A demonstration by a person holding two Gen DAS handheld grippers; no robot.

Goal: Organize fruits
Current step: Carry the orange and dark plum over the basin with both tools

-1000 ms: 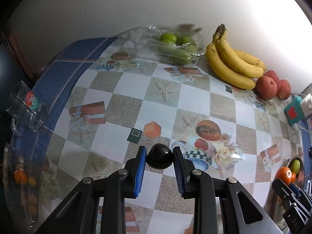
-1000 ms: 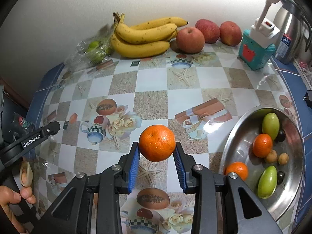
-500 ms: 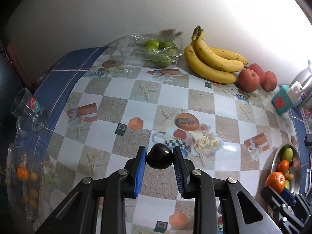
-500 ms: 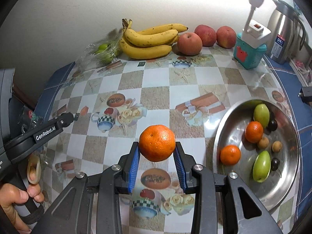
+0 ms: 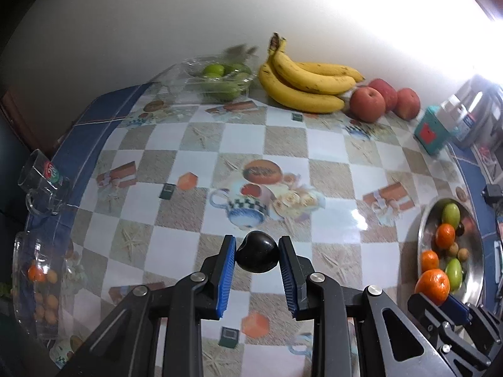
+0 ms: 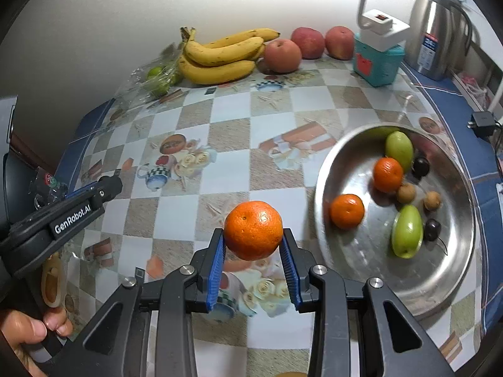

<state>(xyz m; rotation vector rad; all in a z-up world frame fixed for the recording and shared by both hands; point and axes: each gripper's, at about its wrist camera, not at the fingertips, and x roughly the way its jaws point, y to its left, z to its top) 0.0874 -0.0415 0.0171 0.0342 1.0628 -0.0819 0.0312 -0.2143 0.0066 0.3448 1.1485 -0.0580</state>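
My left gripper [image 5: 257, 251] is shut on a dark plum [image 5: 257, 256] and holds it above the patterned tablecloth. My right gripper [image 6: 253, 242] is shut on an orange [image 6: 253, 230], held above the table just left of a steel bowl [image 6: 371, 286]. The bowl holds two more oranges [image 6: 347, 211], green fruits [image 6: 406, 235], dark plums [image 6: 432, 229] and small brown fruits. In the left wrist view the bowl [image 5: 422, 229] is at the right, with my right gripper and its orange [image 5: 432, 286] in front of it.
Bananas [image 5: 305, 84], red apples [image 5: 367, 104] and a clear tray of green fruit [image 5: 220, 78] line the back wall. A teal box [image 6: 375, 62] and a steel kettle [image 6: 437, 28] stand at the back right. Glass cups [image 5: 44, 185] sit at the left edge.
Both grippers have pulled back and risen with their fruit still held; the views have swung right, so the steel bowl shows more fully beside the right gripper.
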